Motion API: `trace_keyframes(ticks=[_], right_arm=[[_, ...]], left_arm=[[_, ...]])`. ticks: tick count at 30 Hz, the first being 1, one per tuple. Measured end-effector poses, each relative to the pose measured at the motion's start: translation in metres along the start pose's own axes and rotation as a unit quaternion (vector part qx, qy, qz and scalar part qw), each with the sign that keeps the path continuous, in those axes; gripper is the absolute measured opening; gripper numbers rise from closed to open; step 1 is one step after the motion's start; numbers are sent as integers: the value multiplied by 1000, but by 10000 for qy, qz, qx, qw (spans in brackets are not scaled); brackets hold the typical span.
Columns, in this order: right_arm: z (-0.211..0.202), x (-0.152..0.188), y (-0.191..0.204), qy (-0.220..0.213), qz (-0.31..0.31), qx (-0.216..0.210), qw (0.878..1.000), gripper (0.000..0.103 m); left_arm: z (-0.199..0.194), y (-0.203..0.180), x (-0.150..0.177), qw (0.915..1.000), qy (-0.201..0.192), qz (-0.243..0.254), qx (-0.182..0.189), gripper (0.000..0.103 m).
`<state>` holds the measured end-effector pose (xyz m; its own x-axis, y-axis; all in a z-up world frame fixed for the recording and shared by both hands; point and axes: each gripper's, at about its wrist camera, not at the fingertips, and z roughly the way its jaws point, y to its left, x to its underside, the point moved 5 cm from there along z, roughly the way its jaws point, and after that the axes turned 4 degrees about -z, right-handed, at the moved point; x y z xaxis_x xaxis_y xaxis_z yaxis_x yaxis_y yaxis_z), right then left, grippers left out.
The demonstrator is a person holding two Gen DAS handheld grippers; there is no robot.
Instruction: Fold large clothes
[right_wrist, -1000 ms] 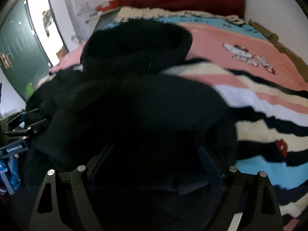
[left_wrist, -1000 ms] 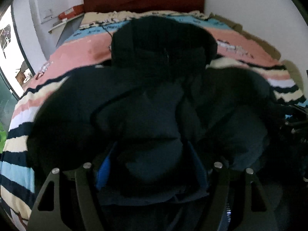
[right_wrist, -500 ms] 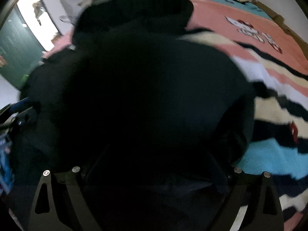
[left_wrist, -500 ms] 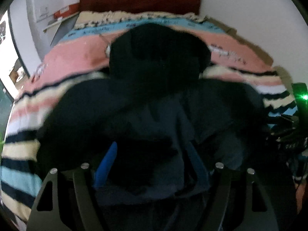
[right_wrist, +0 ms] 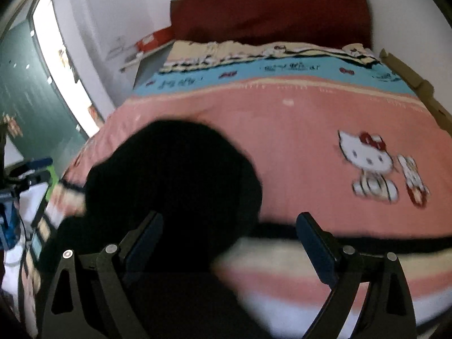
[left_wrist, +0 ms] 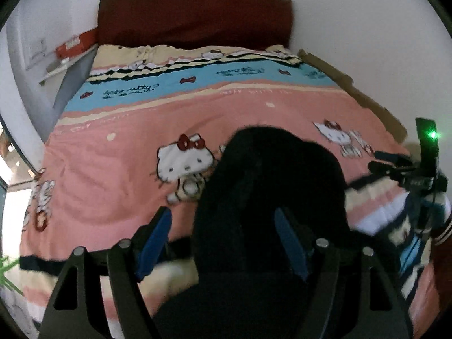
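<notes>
A large black garment lies bunched on the pink Hello Kitty bedspread; it also shows in the right wrist view. My left gripper has its jaws wide apart, the garment mounding up between and over the right blue pad. My right gripper is open too, with the garment near its left finger and bare bedspread under the right one. Whether cloth lower down is pinched is hidden.
A dark red headboard stands at the far end against white walls. A shelf with a red box is at the far left. The other gripper's body with a green light shows at the right edge.
The garment, earlier spread wide and filling both views, is now pulled into a narrower heap, and much more of the bedspread shows. Both views have lifted and shifted.
</notes>
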<state>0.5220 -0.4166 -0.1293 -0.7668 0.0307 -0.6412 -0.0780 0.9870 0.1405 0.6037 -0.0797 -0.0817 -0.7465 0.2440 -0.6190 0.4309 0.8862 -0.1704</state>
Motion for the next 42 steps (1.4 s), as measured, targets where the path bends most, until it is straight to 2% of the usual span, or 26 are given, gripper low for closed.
trace_keyframes(ticks=[3, 5, 9, 11, 14, 17, 20, 21, 22, 23, 24, 25, 26, 27, 29, 34, 38, 42], right_arm=[[39, -30, -9, -168, 248, -96, 9995, 94], [70, -50, -10, -220, 395, -116, 9989, 94], [109, -72, -7, -198, 476, -232, 9984, 94], [134, -74, 1, -61, 378, -362, 9986, 94], [151, -69, 6, 116, 284, -384, 9988, 95], [169, -65, 9, 236, 351, -267, 9987, 96], [180, -58, 15, 350, 405, -357, 9979, 95], [184, -54, 18, 423, 353, -359, 9978, 91], [185, -51, 22, 483, 289, -344, 9978, 88], [187, -47, 25, 554, 212, -320, 9977, 73], [187, -44, 29, 626, 125, -256, 9976, 57], [185, -41, 32, 668, 41, -173, 9976, 50], [182, -39, 33, 678, -28, -118, 9976, 39], [177, -37, 37, 673, -118, -95, 9976, 32], [159, -34, 44, 602, -326, -44, 9976, 26], [82, -26, 71, 59, -704, -107, 9974, 22], [-5, -3, 102, -600, -931, -428, 9929, 19], [-72, 35, 135, -982, -1122, -694, 9864, 16]], left_arm=[[35, 15, -24, 9997, 1, -229, 105, 74], [56, 21, -35, 9985, -29, -416, 354, 74], [87, 18, -42, 9966, 63, -458, 683, 74], [99, 12, -41, 9960, 176, -344, 806, 74], [119, 5, -32, 9965, 402, -122, 729, 74], [141, 9, -21, 9953, 635, -317, 661, 74], [151, 6, -7, 9918, 710, -527, 918, 73], [151, 3, -4, 9927, 667, -495, 873, 72], [150, 0, -1, 9929, 661, -465, 874, 62], [150, -3, 3, 9927, 694, -420, 889, 42], [149, -7, 7, 9936, 706, -326, 822, 32], [144, -12, 11, 9955, 627, -177, 688, 21], [139, -15, 13, 9962, 560, -131, 657, 14], [133, -17, 15, 9964, 501, -131, 673, 13], [114, -22, 16, 9973, 309, -91, 655, 9], [45, -27, 26, 9970, -106, -139, 755, 7], [-26, -30, 57, 9946, -384, -217, 938, 5], [-91, -37, 98, 9925, -629, -170, 1034, 4]])
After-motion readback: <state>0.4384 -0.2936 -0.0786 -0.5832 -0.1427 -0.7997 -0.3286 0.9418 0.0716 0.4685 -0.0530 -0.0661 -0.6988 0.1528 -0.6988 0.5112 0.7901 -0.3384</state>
